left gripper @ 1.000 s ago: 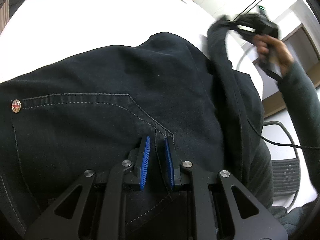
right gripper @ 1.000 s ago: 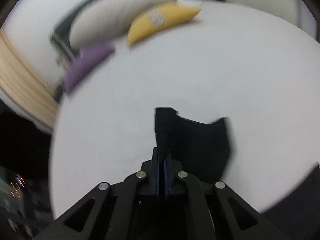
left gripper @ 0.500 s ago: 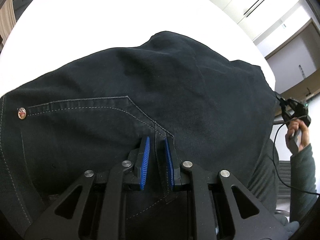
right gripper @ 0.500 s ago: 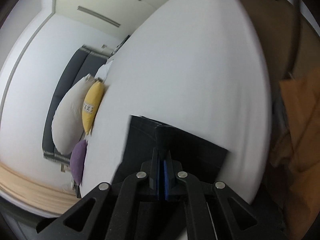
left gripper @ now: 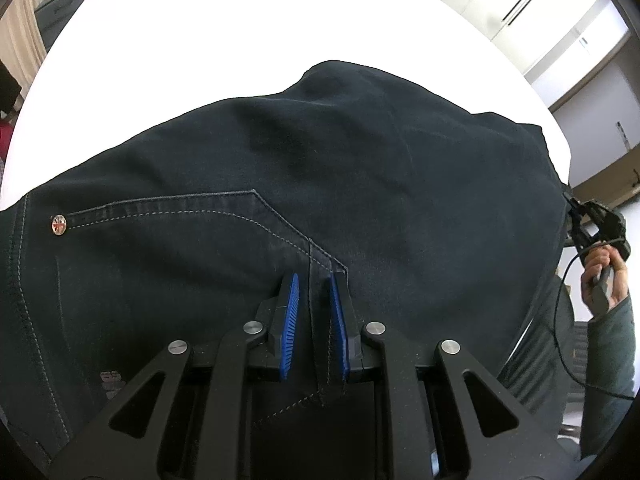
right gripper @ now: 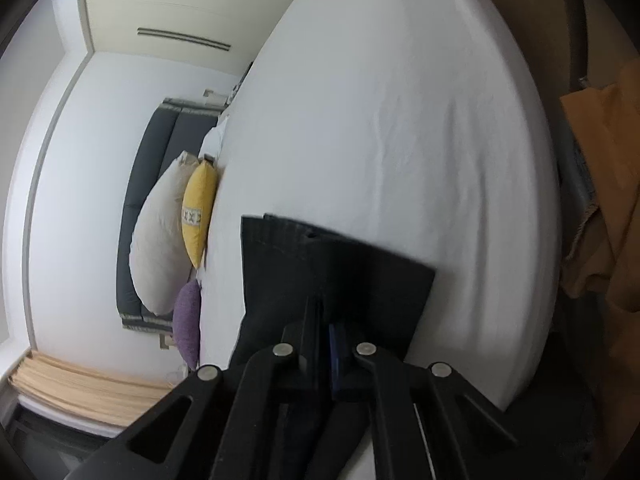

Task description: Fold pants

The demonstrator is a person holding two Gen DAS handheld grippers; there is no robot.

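Observation:
Dark navy pants (left gripper: 320,184) lie spread on a white bed (left gripper: 224,32), pocket seam and a metal rivet (left gripper: 59,225) showing at the left. My left gripper (left gripper: 314,282) is shut on a seam fold of the pants near the pocket corner. My right gripper (right gripper: 323,312) is shut on the pants' leg end (right gripper: 332,264), held at the bed's (right gripper: 400,128) edge; it also shows at the far right in the left wrist view (left gripper: 600,224), in a hand.
White, yellow and purple pillows (right gripper: 192,216) lean on a dark headboard (right gripper: 136,208). An orange-brown cloth (right gripper: 608,208) lies beside the bed. White wardrobes (left gripper: 540,8) stand beyond the bed. A cable (left gripper: 560,320) hangs from the right gripper.
My right gripper has swept the leg end from up over the pants out and down to the bed's right edge, drawing the leg flat. The left gripper has held still.

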